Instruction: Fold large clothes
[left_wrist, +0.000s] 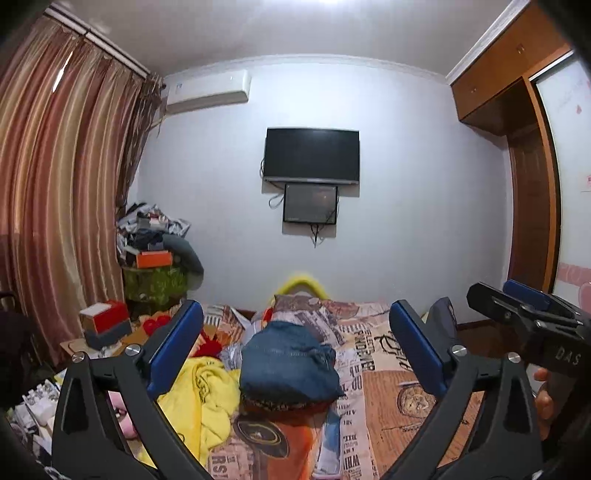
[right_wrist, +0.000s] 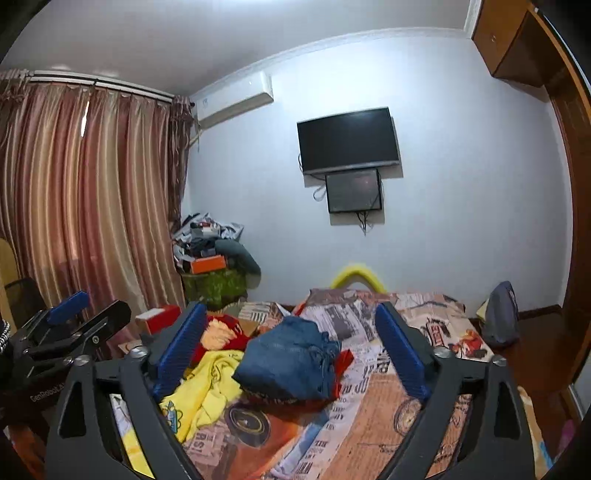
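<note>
Blue denim garment (left_wrist: 290, 360) lay bunched in heap on bed (left_wrist: 384, 402), ahead of and between left gripper (left_wrist: 295, 343) fingers, same for right gripper (right_wrist: 295, 347). Both sets of fingers stood wide apart, empty, held above bed. Yellow garment (left_wrist: 207, 391) touched denim, just beside left finger.

Risks, as judged: pinch catching several layers at once; yellow cloth dragged along; heap hiding hems, so fold crooked.

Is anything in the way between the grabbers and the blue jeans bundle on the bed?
Nothing visible blocks it. Both the left gripper and right gripper are open and empty, above the bed, with the crumpled blue denim garment straight ahead.
</note>
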